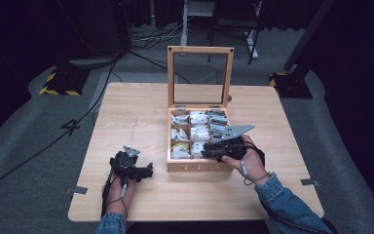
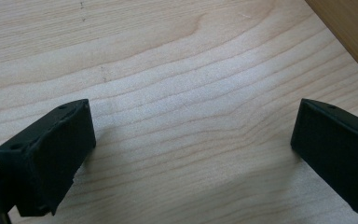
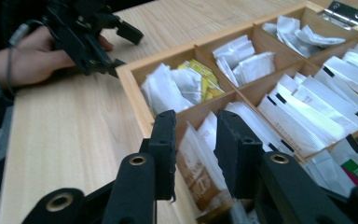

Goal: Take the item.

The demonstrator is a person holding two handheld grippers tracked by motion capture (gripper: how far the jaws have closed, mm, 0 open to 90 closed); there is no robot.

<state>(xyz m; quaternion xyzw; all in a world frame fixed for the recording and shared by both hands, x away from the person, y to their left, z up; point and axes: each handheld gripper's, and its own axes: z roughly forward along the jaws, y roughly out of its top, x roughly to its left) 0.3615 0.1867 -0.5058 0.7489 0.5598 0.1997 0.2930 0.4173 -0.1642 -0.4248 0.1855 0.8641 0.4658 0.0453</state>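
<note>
A wooden tea box point(image 1: 199, 167) stands open on the table, its compartments packed with white, yellow and brown sachets point(image 3: 303, 112). My right gripper point(image 1: 206, 152) dips into the front middle compartment. In the right gripper view its jaws point(image 3: 194, 122) stand a narrow gap apart on either side of a white-and-brown sachet point(image 3: 196, 144), and the pads do not visibly press on it. My left gripper point(image 1: 147, 170) rests on the table left of the box, open and holding nothing. In its own view the jaws point(image 2: 193, 135) stand wide over bare wood.
The box's glass-paned lid point(image 1: 199, 73) stands upright at the back. The box's side wall point(image 2: 349, 32) lies close to the left gripper. The wooden table point(image 1: 126, 112) has free surface left of and in front of the box. Floor cables and stand bases lie beyond.
</note>
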